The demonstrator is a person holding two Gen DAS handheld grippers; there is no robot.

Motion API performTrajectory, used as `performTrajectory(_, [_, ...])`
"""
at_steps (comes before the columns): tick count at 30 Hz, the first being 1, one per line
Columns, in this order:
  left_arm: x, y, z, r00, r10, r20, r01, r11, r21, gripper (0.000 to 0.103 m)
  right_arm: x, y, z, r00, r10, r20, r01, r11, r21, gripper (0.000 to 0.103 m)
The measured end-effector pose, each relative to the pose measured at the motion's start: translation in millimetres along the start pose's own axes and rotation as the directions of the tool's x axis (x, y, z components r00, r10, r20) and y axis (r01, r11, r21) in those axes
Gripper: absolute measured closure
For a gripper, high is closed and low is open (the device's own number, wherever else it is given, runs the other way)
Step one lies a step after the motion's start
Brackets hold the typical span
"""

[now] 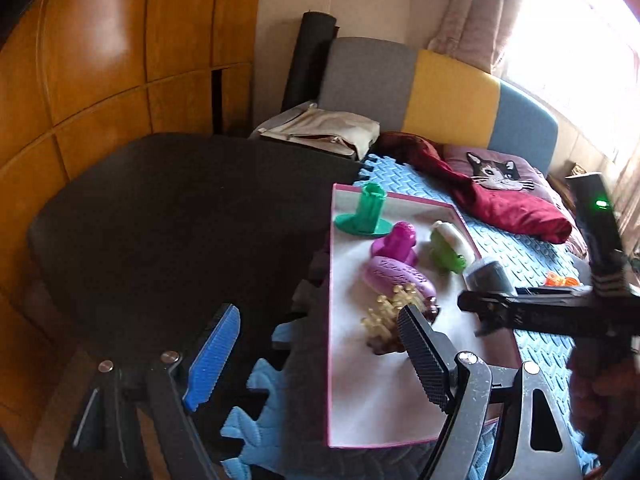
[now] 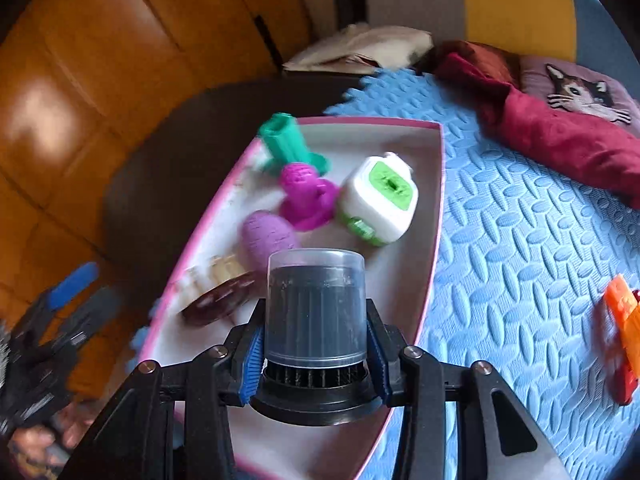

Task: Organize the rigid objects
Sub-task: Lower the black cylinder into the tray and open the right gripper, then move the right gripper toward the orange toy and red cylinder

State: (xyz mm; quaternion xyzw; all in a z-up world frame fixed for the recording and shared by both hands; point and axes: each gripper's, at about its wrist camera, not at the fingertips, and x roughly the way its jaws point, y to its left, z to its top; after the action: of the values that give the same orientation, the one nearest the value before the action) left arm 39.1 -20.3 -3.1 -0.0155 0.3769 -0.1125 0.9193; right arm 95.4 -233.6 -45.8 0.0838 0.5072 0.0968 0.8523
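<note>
Right gripper [image 2: 316,360] clamps a capped canister [image 2: 316,300] over the near end of the pink-rimmed tray [image 2: 434,216].
Its blue pads [image 2: 253,364] press both sides of the canister, a dark ribbed body under a clear cap on a black flanged base, standing upright between the fingers. Beyond it in the tray lie a purple oval [image 2: 266,240], a magenta piece [image 2: 306,196], a green stand [image 2: 286,140] and a white-and-green block [image 2: 378,200]. Left gripper [image 1: 320,356] hangs wide open and empty at the tray's left edge. An orange piece [image 2: 622,320] lies apart on the blue mat [image 2: 520,240].
</note>
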Motion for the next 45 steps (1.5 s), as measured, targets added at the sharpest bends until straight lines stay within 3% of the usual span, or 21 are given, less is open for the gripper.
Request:
performTrajectory(4, [4, 5, -2, 1.0, 0.007, -0.01, -0.007, 1.0, -0.004, 0.021, 16, -10, 8, 0.997, -0.074, 0.006, 0.074, 0.997, 0.026, 0.059])
performTrajectory(13, [8, -4, -9, 0.999, -0.025, -0.032, 0.026, 0.999, 0.035, 0.025, -9, -23, 0, 0.994, -0.029, 0.104, 0.019, 0.995, 0.101, 0.055])
performTrajectory(21, [20, -29, -14, 0.994, -0.07, -0.087, 0.078, 0.993, 0.086, 0.032, -47, -42, -20, 0.979, -0.067, 0.192, 0.041, 0.99, 0.136, 0.055])
performTrajectory(26, [38, -45, -12, 0.99, -0.06, -0.13, 0.077, 0.989, 0.129, 0.036, -73, -66, -36, 0.963, -0.13, 0.237, 0.093, 0.982, 0.162, 0.055])
performTrajectory(30, [53, -51, -5, 0.991, -0.022, -0.134, 0.041, 0.99, 0.138, 0.035, -106, -98, -51, 0.933, -0.193, 0.304, 0.124, 0.964, 0.233, 0.055])
performTrajectory(35, [66, -59, 2, 0.991, 0.003, -0.131, 0.018, 0.987, 0.158, 0.035, -148, -162, -73, 0.887, -0.299, 0.352, 0.137, 0.898, 0.417, 0.055])
performTrajectory(39, [66, -60, 4, 0.992, 0.009, -0.123, 0.01, 0.988, 0.157, 0.035, -165, -216, -96, 0.859, -0.374, 0.349, 0.116, 0.807, 0.579, 0.054])
performTrajectory(41, [62, -59, 4, 0.992, 0.0, -0.125, 0.018, 0.989, 0.145, 0.034, -164, -237, -107, 0.859, -0.377, 0.347, 0.077, 0.765, 0.64, 0.054])
performTrajectory(43, [58, -57, 3, 0.993, -0.006, -0.122, 0.023, 0.991, 0.134, 0.03, -159, -255, -116, 0.878, -0.356, 0.32, 0.038, 0.718, 0.696, 0.054])
performTrajectory(45, [53, -56, 0, 0.993, -0.013, -0.119, 0.028, 0.992, 0.125, 0.029, -154, -259, -117, 0.888, -0.334, 0.315, 0.016, 0.708, 0.706, 0.052])
